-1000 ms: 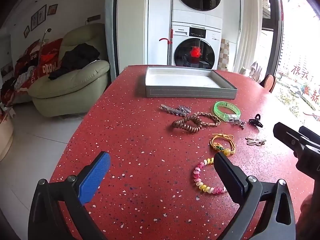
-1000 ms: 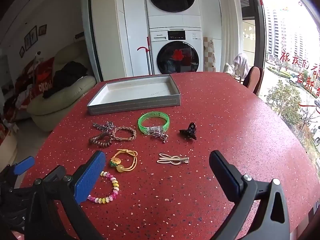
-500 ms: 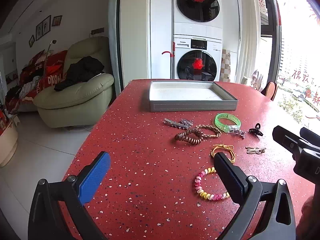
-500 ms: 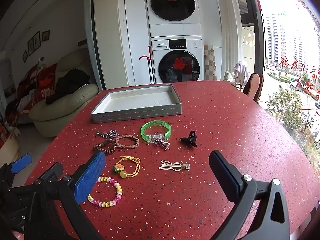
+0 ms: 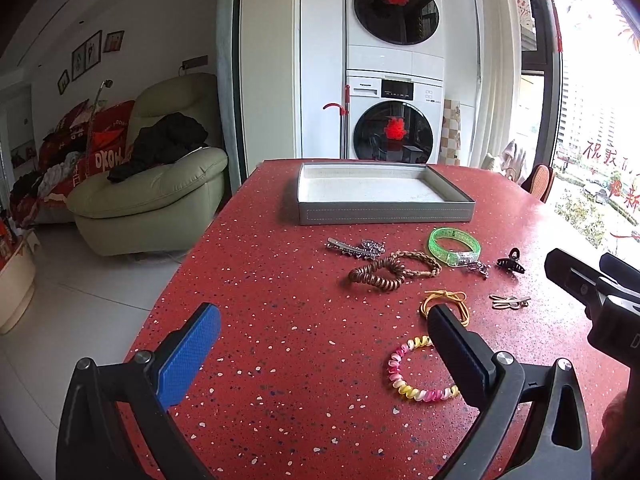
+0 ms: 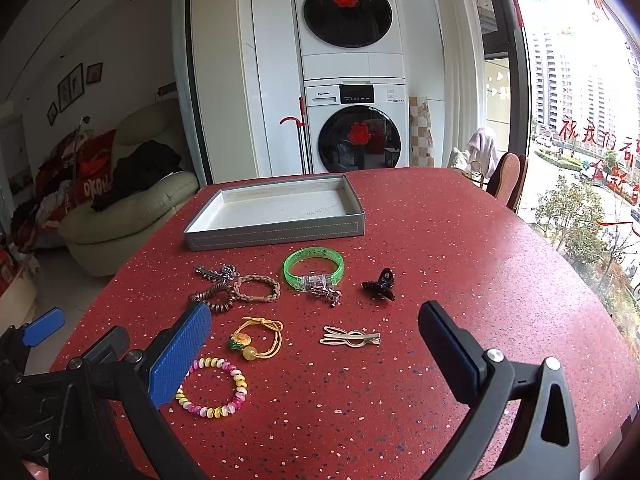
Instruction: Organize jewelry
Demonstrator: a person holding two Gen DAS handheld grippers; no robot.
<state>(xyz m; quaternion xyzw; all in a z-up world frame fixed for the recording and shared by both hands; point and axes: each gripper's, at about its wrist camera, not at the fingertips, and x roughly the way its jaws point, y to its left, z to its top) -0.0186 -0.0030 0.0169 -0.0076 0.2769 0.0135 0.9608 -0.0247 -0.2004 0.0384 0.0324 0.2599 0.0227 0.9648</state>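
red speckled tabletop (image 5: 280, 288) fills your left wrist view, with stacked washing machines (image 5: 394, 72) behind it and a green armchair (image 5: 152, 196) off to the side. your left claw (image 5: 320, 334) hangs above the tabletop with its jaws wide and nothing between them. the grey tray (image 5: 384, 211) sits at the far end. nearer lie a silver hair clip (image 5: 354, 246), a brown coil tie (image 5: 376, 274) touching a braided bracelet (image 5: 420, 262), a green bangle (image 5: 454, 246), a black claw clip (image 5: 511, 262), and a pastel bead bracelet (image 5: 416, 376) just beside the right finger.

from your right wrist view, your right claw (image 6: 314, 332) is also wide and holds nothing. a yellow cord tie (image 6: 258, 338) and a pale rabbit-ear clip (image 6: 350, 338) lie between its fingers' lines; the tray (image 6: 276, 234) sits beyond.
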